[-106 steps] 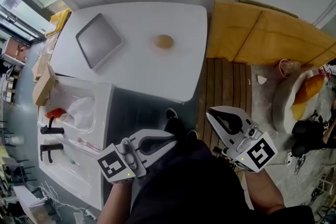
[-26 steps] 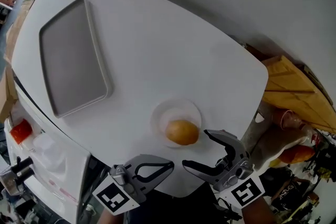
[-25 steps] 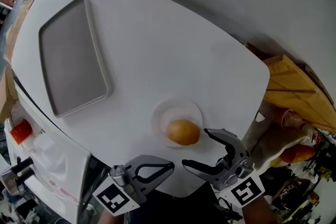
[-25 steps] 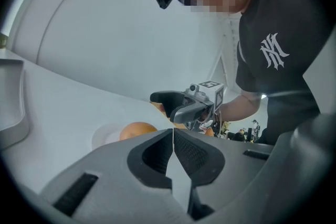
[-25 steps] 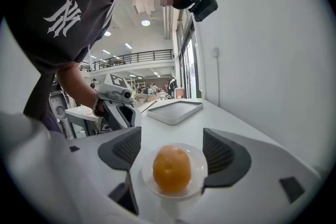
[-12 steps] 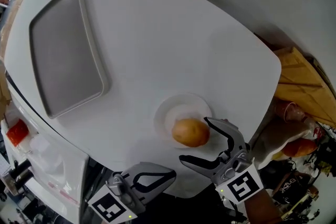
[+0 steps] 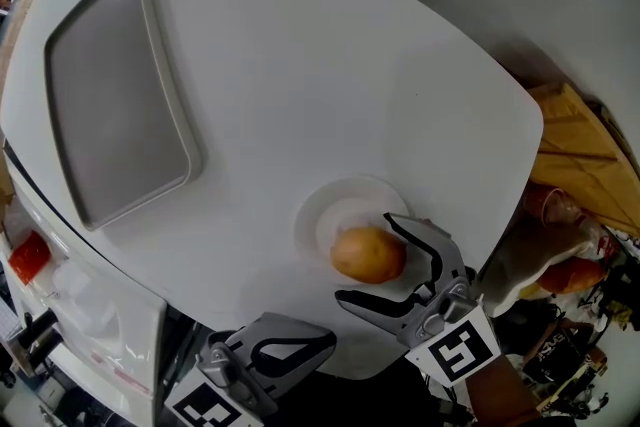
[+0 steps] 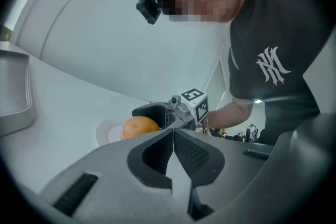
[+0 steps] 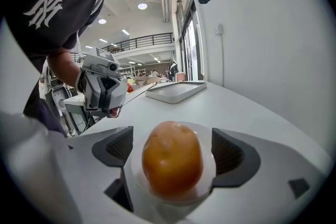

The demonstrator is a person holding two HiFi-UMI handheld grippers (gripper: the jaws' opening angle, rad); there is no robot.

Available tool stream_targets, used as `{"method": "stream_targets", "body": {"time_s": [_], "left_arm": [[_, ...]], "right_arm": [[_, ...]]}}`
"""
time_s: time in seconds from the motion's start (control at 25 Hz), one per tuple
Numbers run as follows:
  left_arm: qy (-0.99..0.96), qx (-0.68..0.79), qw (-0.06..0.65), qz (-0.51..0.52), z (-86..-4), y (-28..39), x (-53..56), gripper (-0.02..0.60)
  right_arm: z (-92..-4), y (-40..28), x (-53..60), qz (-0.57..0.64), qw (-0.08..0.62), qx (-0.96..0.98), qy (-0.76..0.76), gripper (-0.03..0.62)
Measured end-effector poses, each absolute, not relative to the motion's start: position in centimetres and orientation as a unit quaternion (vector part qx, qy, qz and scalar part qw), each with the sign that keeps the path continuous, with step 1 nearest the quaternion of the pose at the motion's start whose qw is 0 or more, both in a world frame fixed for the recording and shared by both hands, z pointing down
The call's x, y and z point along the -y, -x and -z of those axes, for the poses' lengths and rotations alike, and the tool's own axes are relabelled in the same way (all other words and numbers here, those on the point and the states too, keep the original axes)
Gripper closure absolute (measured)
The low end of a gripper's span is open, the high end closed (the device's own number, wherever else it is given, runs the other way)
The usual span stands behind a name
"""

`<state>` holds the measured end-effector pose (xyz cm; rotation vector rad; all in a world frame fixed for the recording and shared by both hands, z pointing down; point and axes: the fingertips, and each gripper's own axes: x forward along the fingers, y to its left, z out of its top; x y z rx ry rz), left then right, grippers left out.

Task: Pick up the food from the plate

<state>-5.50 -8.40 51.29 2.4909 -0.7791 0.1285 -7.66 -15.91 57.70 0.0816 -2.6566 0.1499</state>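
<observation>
A brown, oval bread roll sits on a small white plate close to the near edge of the white table, toward its right corner. The right gripper is lowered around the roll with its jaws wide apart. They have just been opening. One ribbed pad stands on each side of the roll with a clear gap on both, so nothing is gripped. The roll lies on the near half of the plate, leaving the far part bare.

The left gripper hangs just off the table's near edge, jaws pressed together with nothing between them. A grey rectangular tray lies along the left edge, well apart from the plate.

The person's black T-shirt carries a white interlocked "NY" logo. Each gripper's cube bears black-and-white square markers.
</observation>
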Motion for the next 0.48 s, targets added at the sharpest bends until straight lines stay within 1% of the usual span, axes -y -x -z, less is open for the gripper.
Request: {"method": "stream_targets", "body": {"time_s": [0.36,0.48], "left_arm": [[-0.925,0.284,0.250,-0.046,-51.0,5.1,8.5,0.575],[-0.926,0.284,0.246,-0.046,-50.9,5.1,8.6,0.575]], "right_arm": [[-58.4,8.4,15.5,-0.048,0.255,0.966,-0.021,0.177],[-58.9,8.4,15.6,-0.039,0.272,0.961,-0.022,0.178]]}}
